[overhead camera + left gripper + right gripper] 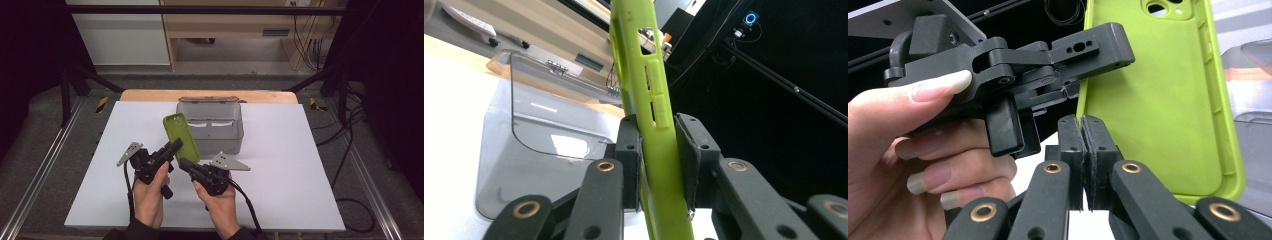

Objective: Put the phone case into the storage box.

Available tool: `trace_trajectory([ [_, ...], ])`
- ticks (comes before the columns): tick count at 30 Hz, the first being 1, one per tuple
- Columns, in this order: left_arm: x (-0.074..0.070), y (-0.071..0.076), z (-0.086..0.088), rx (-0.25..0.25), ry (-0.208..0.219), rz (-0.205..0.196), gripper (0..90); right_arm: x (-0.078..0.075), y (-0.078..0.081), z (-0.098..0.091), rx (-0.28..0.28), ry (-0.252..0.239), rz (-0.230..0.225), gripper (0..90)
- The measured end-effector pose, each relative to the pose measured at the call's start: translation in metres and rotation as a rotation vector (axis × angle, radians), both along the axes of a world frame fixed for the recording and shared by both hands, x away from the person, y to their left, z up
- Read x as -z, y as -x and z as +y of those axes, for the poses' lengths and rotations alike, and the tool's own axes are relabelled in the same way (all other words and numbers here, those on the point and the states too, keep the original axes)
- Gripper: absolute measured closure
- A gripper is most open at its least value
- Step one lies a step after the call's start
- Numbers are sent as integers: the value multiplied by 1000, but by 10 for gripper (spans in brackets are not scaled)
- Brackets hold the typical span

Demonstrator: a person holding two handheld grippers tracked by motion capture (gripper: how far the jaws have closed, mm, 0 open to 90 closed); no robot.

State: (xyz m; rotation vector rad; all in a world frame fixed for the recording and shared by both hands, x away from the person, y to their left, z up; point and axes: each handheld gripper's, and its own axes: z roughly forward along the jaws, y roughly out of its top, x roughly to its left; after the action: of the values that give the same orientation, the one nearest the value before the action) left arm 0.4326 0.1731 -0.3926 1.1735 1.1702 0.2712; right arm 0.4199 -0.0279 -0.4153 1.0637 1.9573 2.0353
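A green phone case (181,136) stands upright above the white table, in front of a grey translucent box (235,142). My left gripper (175,146) is shut on the case's side edge. In the left gripper view the pads of my left gripper (659,150) press on both faces of the case (649,95). My right gripper (184,163) sits just below the case's lower end. In the right gripper view its jaws (1082,135) are shut with nothing between them, and the case (1158,100) and the left gripper (1088,55) lie beyond.
The open grey box (524,150) stands at the back middle of the white table sheet (290,165), with a wooden table edge (150,94) behind it. Metal rails (45,170) run along both sides. A hand (908,130) holds the left gripper.
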Motion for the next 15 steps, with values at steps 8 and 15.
trace_trajectory([
  [8,0,2,1,-19,4,0,769,3,-1,7,0,4,9,879],
  [15,2,1,1,-24,-17,-13,772,4,-3,8,2,16,14,872],
])
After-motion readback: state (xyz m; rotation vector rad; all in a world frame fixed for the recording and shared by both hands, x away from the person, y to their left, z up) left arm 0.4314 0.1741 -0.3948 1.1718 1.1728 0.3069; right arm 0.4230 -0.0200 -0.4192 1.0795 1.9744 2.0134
